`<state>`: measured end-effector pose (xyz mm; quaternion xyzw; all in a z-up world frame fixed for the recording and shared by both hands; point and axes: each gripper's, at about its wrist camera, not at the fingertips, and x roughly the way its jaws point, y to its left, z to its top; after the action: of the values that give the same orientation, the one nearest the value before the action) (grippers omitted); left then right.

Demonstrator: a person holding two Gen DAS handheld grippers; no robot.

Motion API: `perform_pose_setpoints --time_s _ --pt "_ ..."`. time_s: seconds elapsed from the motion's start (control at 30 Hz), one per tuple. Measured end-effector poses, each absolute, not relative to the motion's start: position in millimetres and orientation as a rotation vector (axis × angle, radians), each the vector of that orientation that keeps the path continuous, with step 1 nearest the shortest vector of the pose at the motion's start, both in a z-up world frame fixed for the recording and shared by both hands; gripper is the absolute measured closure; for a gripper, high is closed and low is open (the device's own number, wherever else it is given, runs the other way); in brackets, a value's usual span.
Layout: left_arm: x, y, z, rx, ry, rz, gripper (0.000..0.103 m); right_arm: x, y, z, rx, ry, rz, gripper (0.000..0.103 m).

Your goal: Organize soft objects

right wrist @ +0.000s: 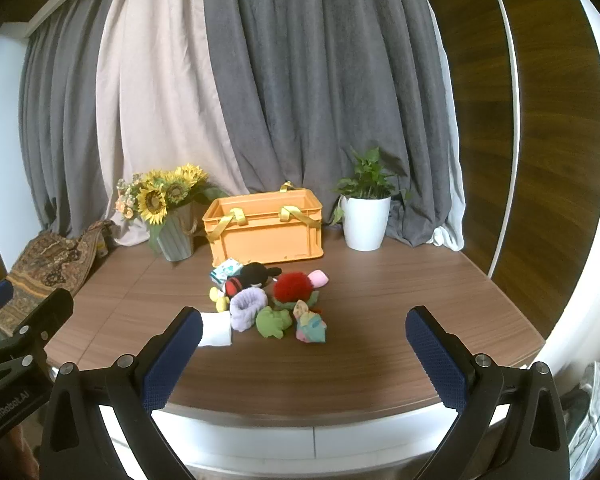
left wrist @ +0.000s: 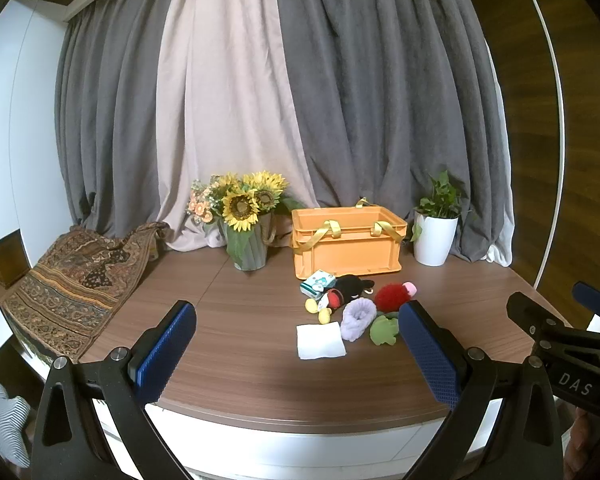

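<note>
A pile of soft things lies on the wooden table (left wrist: 240, 368) in front of an orange crate (left wrist: 346, 240) (right wrist: 266, 226) with yellow straps. It holds a white cloth (left wrist: 320, 341) (right wrist: 216, 332), a lilac fuzzy slipper (left wrist: 358, 317) (right wrist: 248, 306), a green plush (left wrist: 384, 330) (right wrist: 273, 321), a red fluffy ball (left wrist: 392, 295) (right wrist: 293, 286), a black and red mouse plush (left wrist: 344, 292) (right wrist: 248, 276), a tissue pack (left wrist: 318, 283) (right wrist: 225, 270) and a pastel toy (right wrist: 311, 326). My left gripper (left wrist: 298, 336) is open and empty, short of the pile. My right gripper (right wrist: 304, 338) is open and empty too.
A vase of sunflowers (left wrist: 246, 220) (right wrist: 168, 212) stands left of the crate. A white potted plant (left wrist: 436, 228) (right wrist: 366, 212) stands to its right. A patterned cloth (left wrist: 72, 280) drapes over the table's left edge. Grey and beige curtains hang behind.
</note>
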<state>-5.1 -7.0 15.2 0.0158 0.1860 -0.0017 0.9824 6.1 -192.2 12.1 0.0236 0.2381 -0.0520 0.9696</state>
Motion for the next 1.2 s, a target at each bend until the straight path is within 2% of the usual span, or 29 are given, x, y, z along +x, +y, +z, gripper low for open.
perform_pose_setpoints --time_s 0.97,1.2 --pt "-0.1 -7.1 10.9 0.034 0.382 -0.010 0.000 6.1 -188.1 17.3 0.054 0.494 -0.102 0.000" --pt "19.0 -8.4 -2.2 0.027 0.409 -0.029 0.000 19.8 -188.9 1.5 0.061 0.522 -0.117 0.000"
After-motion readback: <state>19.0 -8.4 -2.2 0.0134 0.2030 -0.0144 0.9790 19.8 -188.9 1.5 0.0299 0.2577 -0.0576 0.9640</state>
